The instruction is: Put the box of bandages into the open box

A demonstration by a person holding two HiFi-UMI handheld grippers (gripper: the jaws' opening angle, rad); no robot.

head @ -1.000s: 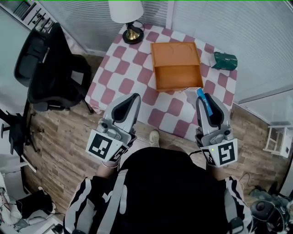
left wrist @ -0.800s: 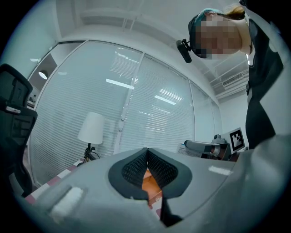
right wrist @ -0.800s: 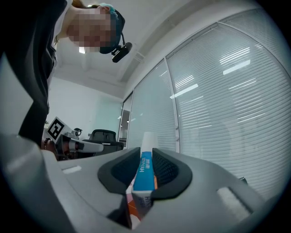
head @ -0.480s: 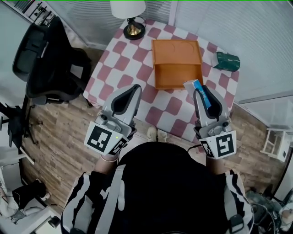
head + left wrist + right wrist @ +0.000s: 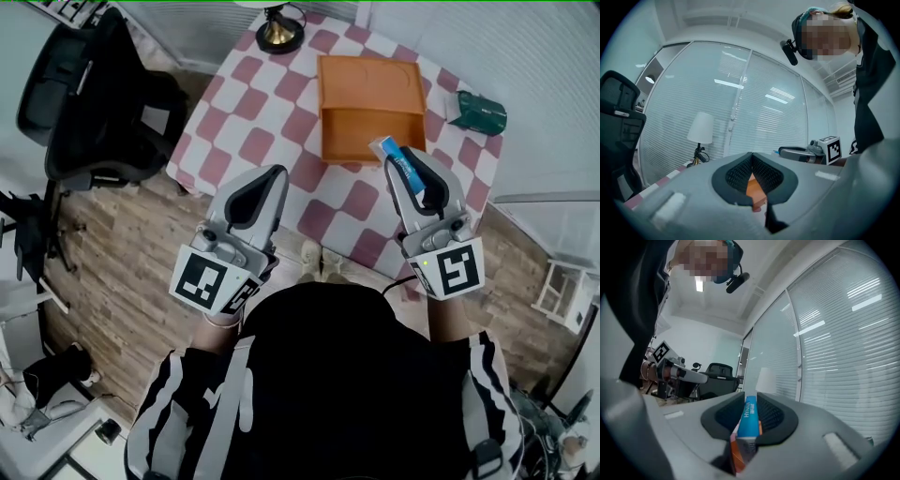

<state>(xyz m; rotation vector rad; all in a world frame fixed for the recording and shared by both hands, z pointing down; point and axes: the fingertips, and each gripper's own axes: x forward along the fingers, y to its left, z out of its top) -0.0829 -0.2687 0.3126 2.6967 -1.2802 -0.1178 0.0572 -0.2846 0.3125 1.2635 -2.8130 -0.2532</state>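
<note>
The right gripper (image 5: 407,167) is clenching the box of bandages (image 5: 399,161), a slim blue and white carton standing on its narrow edge between the jaws. In the right gripper view (image 5: 750,401) both pads are pressing flat on the carton's sides, and the box of bandages (image 5: 750,417) is sticking out past the jaw tips. From the head view its far end is hanging over the near right corner of the open box (image 5: 370,133), not yet inside it.

The open box is lying orange and shallow on the far half of a table (image 5: 251,105) covered in a red and white checked cloth, with its lid folded back on the far side.

The left gripper (image 5: 270,176) is hovering above the near left part of the table, well apart from the open box. In the left gripper view (image 5: 751,158) its jaws are meeting at the tips and grasping nothing; only an orange sliver of the open box (image 5: 754,190) is showing through the gap behind them.

A lamp (image 5: 279,30) is standing at the far left corner of the table, and a green packet (image 5: 482,111) is lying near the far right edge. A black chair (image 5: 98,94) is sitting on the wooden floor (image 5: 122,253) to the left.
</note>
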